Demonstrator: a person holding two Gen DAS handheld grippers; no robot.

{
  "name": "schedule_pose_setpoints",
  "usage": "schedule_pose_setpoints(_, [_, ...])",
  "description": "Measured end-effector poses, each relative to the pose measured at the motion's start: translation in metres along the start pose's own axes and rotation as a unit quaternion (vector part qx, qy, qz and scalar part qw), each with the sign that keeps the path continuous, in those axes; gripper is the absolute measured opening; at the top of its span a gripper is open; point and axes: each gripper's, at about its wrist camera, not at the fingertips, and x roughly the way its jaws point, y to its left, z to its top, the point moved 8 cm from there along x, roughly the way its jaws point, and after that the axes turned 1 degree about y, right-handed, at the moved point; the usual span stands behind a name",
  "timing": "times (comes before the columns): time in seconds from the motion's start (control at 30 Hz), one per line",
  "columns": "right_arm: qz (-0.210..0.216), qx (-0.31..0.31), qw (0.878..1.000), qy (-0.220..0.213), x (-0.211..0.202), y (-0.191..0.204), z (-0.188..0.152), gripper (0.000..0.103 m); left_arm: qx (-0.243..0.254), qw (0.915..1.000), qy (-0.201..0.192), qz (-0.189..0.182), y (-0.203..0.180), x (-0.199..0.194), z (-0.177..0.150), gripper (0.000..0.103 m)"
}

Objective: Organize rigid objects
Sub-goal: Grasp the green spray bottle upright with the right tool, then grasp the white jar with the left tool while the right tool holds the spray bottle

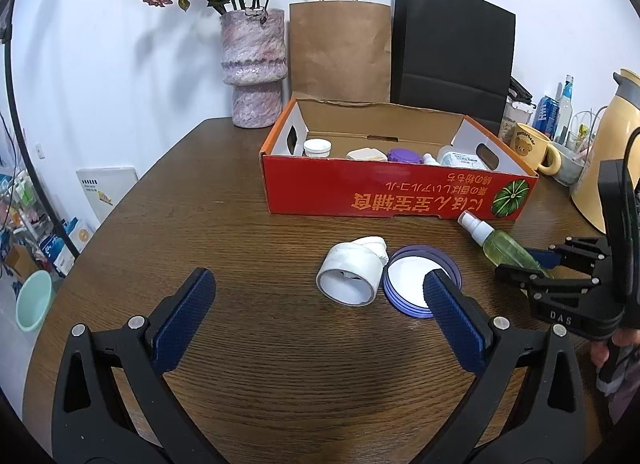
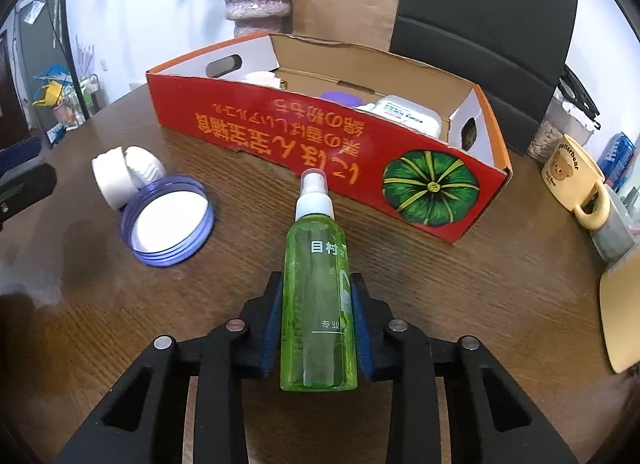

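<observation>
My right gripper (image 2: 317, 296) is shut on a green spray bottle (image 2: 318, 296) with a white pump top, held just in front of the red cardboard box (image 2: 304, 132); bottle (image 1: 502, 244) and gripper (image 1: 532, 268) also show in the left wrist view. My left gripper (image 1: 320, 284) is open over the brown table (image 1: 256, 344). A white tape roll (image 1: 352, 276) and a purple lid (image 1: 416, 280) lie just beyond its fingertips. The box (image 1: 376, 192) holds a white jar, a purple lid and several small containers.
A pink vase of dried roses (image 1: 254, 68), a brown paper bag (image 1: 340, 52) and a black paper bag (image 1: 452, 60) stand behind the box. A yellow bear mug (image 1: 532, 148) and a yellow kettle (image 1: 608, 152) stand at the right.
</observation>
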Motion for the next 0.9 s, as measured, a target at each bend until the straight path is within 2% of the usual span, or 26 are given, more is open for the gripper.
schedule_pose_setpoints(0.23, [-0.012,0.008,0.999,-0.028,-0.015,0.013,0.001,0.035,-0.004,1.0000,-0.003,-0.001,0.001,0.000,0.001,0.103])
schedule_pose_setpoints(0.47, [-0.025,0.042,0.997,-0.063,-0.034,0.016,0.001,0.035,-0.005,1.0000,-0.002,-0.001,0.003,0.000,0.001,0.103])
schedule_pose_setpoints(0.9, [-0.038,0.066,0.994,-0.081,-0.051,0.022,-0.005,0.035,-0.002,0.9998,0.020,0.000,0.002,0.014,-0.004,0.103])
